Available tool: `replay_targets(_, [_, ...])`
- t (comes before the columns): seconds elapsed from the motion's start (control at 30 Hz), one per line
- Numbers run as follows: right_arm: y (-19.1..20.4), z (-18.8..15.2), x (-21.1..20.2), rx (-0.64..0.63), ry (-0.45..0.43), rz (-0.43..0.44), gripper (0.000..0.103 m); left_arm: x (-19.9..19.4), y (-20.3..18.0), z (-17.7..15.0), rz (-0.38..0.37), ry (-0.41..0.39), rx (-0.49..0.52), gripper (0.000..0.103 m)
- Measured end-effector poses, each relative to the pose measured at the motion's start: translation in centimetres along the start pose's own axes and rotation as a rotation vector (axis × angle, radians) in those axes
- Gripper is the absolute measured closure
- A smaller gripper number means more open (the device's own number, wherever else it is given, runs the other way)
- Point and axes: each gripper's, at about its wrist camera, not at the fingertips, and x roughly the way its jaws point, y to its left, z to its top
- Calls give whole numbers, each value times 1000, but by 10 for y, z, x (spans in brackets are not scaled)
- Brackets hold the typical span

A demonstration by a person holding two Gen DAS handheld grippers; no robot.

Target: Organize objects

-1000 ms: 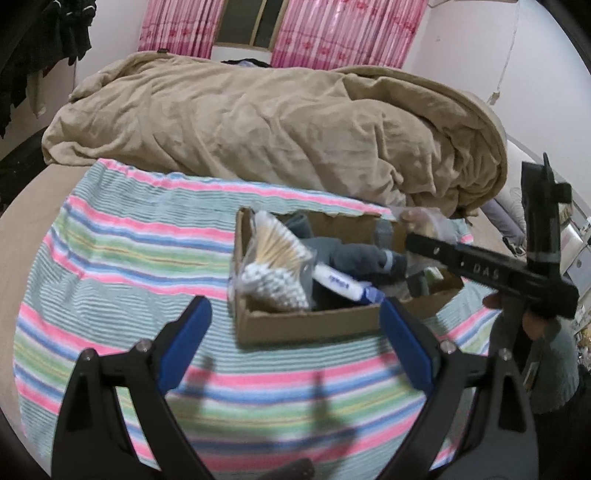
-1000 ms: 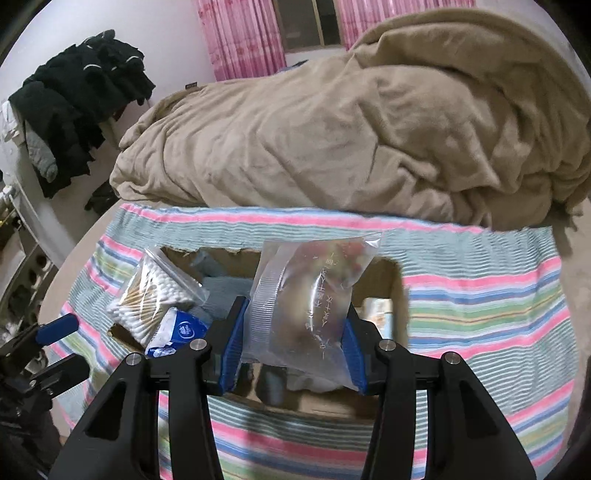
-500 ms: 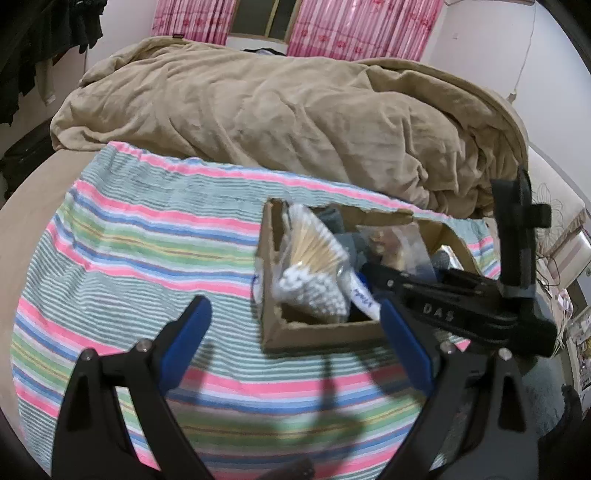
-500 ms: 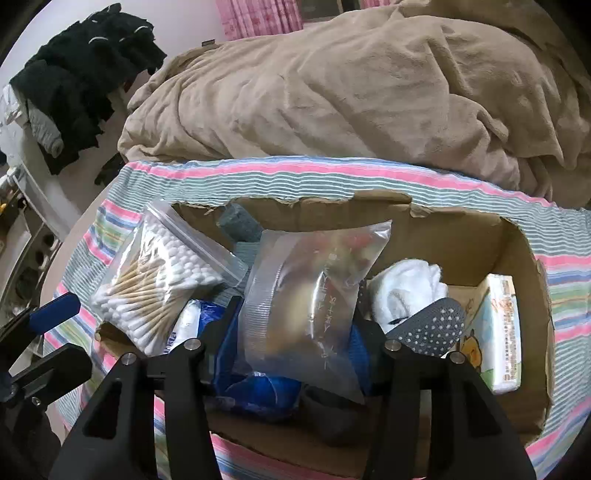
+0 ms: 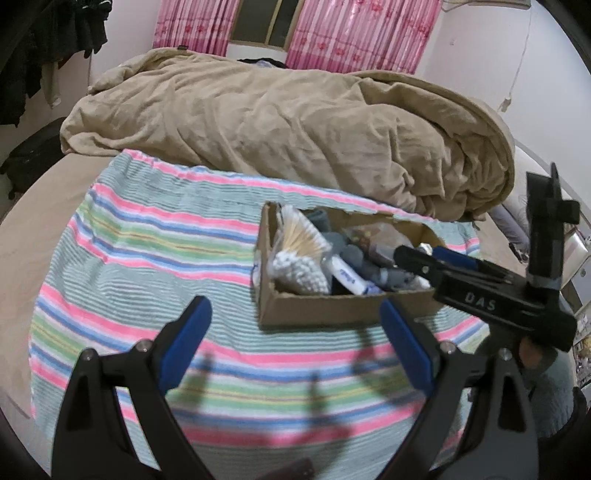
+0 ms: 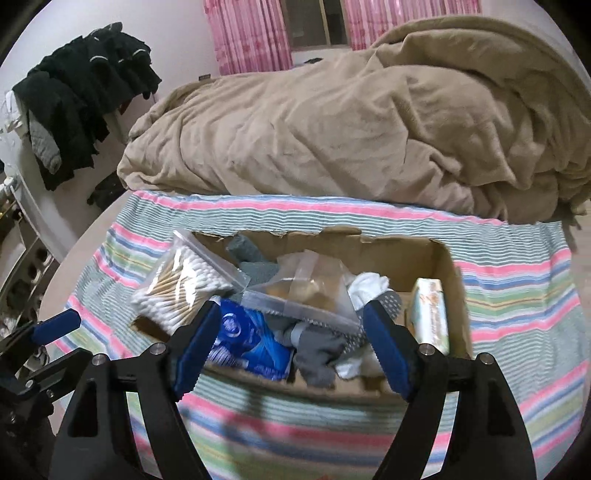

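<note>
We hold the left hand-held gripper (image 5: 293, 345) low over the striped blanket (image 5: 147, 258) on the bed, its blue-padded fingers (image 5: 184, 334) spread wide with nothing between them, pointing toward the near wall of the cardboard box (image 5: 314, 314) and stopping short of it. Our right hand-held gripper (image 6: 290, 341) reaches in from the other side — in the left wrist view its black body crosses over the box's right end, tilted down toward the contents. Its fingers (image 6: 386, 349) are also spread apart, holding nothing, and they hover just above the box's near edge. The box sits on the striped blanket, just in front of the rumpled tan comforter (image 6: 351, 122). Inside it, a clear zip bag (image 6: 310, 286) with brownish contents lies flat on top of the pile near the middle, free of both grippers. At the box's left end a bag of cotton swabs (image 6: 181, 288) leans on the rim, and a crumpled blue packet (image 6: 243, 339) lies below it. Grey socks (image 6: 317, 349) and a white cloth (image 6: 369, 288) fill the middle, and a small tissue pack (image 6: 430, 312) stands against the right wall. Dark clothes (image 6: 77, 99) hang at the far left — beyond them, pink curtains (image 5: 347, 33) frame the window.
</note>
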Motion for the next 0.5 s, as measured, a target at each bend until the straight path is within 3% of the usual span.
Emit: replay_targets(0.5, [17,-42,-89,-25,-44,-47,21,-59,-24,-38,8,-13,36,9])
